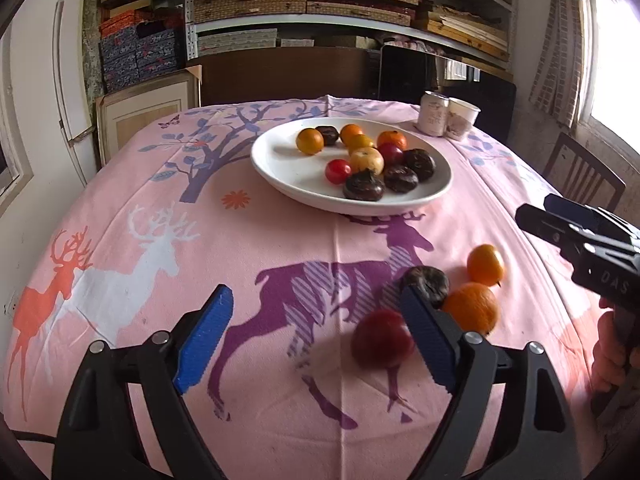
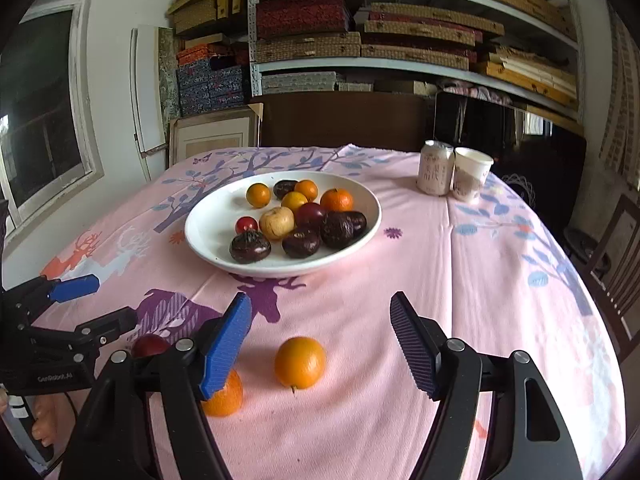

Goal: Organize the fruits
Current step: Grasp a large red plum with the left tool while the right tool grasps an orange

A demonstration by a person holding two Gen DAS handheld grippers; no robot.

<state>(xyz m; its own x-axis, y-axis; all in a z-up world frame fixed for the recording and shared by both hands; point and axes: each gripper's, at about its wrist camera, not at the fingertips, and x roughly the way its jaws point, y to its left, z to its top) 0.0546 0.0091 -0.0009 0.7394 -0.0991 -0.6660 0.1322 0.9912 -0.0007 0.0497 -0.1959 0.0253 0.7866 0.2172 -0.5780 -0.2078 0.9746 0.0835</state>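
Observation:
A white plate (image 1: 280, 160) (image 2: 208, 232) holds several fruits: oranges, dark passion fruits, red ones and a pale apple. On the pink cloth near me lie a red fruit (image 1: 382, 338) (image 2: 149, 346), a dark fruit (image 1: 428, 282), a mandarin (image 1: 474, 306) (image 2: 226, 396) and a smooth orange (image 1: 485, 264) (image 2: 300, 362). My left gripper (image 1: 316, 338) is open, the red fruit just inside its right finger. My right gripper (image 2: 320, 344) is open above the smooth orange, which lies between its fingers. The right gripper also shows in the left wrist view (image 1: 536, 218).
A drink can (image 2: 435, 168) and a paper cup (image 2: 470, 174) stand at the table's far right. Shelves of boxes fill the back wall. A wooden chair (image 1: 580, 172) stands at the right of the table. The left gripper (image 2: 88, 304) shows at the right wrist view's left edge.

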